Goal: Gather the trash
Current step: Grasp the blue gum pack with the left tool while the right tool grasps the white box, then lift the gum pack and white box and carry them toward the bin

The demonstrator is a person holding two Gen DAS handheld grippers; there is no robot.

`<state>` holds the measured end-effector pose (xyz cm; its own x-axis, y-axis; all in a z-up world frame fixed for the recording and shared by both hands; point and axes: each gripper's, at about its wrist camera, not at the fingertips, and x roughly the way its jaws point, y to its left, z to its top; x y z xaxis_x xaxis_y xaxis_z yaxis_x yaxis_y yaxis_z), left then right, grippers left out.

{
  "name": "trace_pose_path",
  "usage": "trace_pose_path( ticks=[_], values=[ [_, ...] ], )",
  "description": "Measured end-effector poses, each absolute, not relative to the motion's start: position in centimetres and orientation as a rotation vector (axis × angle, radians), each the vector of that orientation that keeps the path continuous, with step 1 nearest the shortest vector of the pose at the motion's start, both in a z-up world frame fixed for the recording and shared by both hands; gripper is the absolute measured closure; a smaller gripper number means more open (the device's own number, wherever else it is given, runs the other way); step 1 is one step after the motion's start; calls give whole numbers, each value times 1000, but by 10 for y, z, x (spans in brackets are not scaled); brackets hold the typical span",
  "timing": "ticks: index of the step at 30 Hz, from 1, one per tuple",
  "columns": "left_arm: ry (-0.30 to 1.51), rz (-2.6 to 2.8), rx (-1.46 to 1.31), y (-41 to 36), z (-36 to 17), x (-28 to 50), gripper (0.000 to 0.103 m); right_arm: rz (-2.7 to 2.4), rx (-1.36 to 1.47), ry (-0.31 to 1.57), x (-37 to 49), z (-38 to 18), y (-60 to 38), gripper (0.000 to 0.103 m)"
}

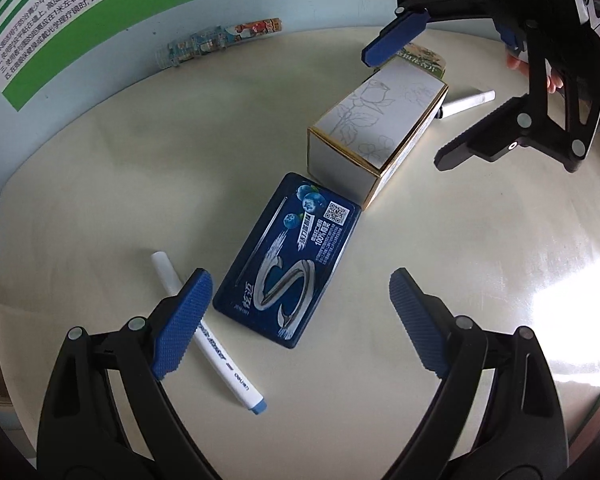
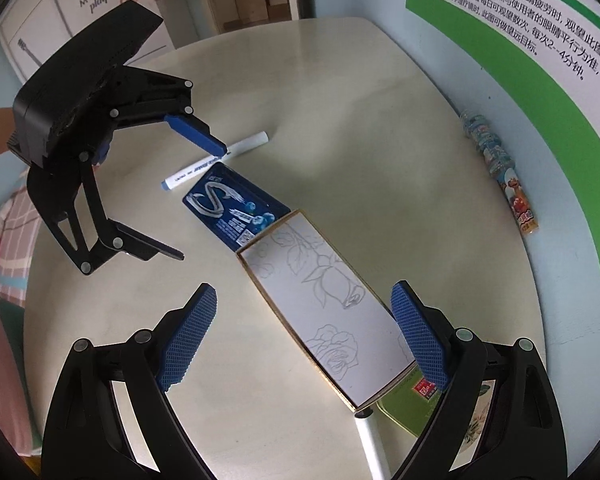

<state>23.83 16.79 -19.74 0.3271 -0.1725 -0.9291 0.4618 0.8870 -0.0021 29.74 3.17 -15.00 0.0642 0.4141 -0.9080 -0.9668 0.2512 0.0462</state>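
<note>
The left gripper (image 1: 300,320) hangs wide open over a flat dark-blue gum pack (image 1: 288,260) printed with a silver S and blueberries, lying on the round table (image 1: 460,260) beside a white marker (image 1: 208,336). Beyond, touching its corner, lies a long white carton (image 1: 380,128) sketched with roses; the right gripper (image 2: 304,332) straddles it, open.
</note>
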Motion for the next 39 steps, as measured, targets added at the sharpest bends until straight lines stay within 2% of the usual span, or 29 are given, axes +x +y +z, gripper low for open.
trace_pose_path(
  ticks=[5, 8, 9, 10, 14, 15, 22, 39],
  values=[
    [1186, -431, 273, 166, -213, 251, 15, 1203, -774, 976, 301, -170, 35, 15],
    [1194, -446, 252, 168, -218, 256, 24, 1234, -767, 973, 300, -174, 35, 16],
    [1186, -451, 251, 168, -217, 257, 26, 1237, -768, 976, 299, -175, 35, 21],
    [1176, -463, 252, 168, -217, 256, 31, 1239, -768, 984, 299, -176, 35, 31],
    [1162, -468, 252, 169, -213, 261, 48, 1237, -760, 998, 298, -183, 32, 47],
    [1166, -467, 245, 169, -213, 262, 49, 1230, -747, 1001, 297, -183, 31, 50],
    [1135, -454, 254, 168, -200, 253, 50, 1217, -698, 996, 294, -169, 23, 53],
    [988, -377, 311, 190, -108, 187, 50, 1224, -683, 920, 258, -86, 32, 54]
  ],
)
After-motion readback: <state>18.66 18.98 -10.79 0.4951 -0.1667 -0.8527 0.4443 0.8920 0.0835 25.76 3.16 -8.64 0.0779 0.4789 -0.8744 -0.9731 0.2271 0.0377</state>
